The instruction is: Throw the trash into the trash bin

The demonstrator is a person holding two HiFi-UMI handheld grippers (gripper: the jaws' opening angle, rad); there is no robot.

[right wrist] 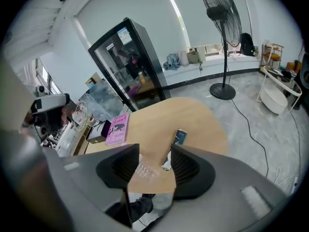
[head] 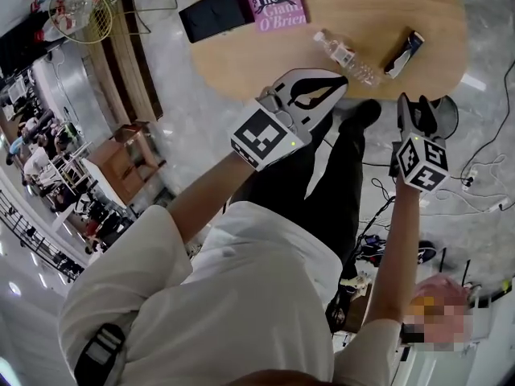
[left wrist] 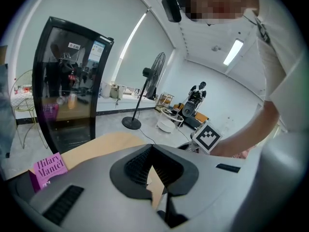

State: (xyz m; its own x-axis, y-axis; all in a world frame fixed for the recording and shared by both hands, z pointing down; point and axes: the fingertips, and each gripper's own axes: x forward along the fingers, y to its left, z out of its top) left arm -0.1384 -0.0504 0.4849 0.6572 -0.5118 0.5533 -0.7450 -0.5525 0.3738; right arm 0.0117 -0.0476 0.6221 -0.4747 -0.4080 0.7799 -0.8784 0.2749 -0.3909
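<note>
A clear plastic bottle [head: 346, 59] lies near the front edge of the oval wooden table [head: 362, 6], with a dark blue packet [head: 404, 53] just right of it. My left gripper [head: 339, 79] hovers in front of the table edge below the bottle, its tips meeting with nothing between them [left wrist: 152, 148]. My right gripper [head: 410, 103] hangs further right, below the packet. Its jaws stand apart and empty [right wrist: 155, 148]. Through that gap I see the bottle [right wrist: 145, 170] on the table beyond, and the packet [right wrist: 180, 136] behind it.
A pink book [head: 273, 0] and a black flat case [head: 216, 12] lie at the table's far side. A dark round container [head: 447, 112] stands on the floor behind the right gripper. Cables [head: 483, 191] trail across the floor. A standing fan [right wrist: 222, 13] and a black fridge [right wrist: 130, 62] are beyond.
</note>
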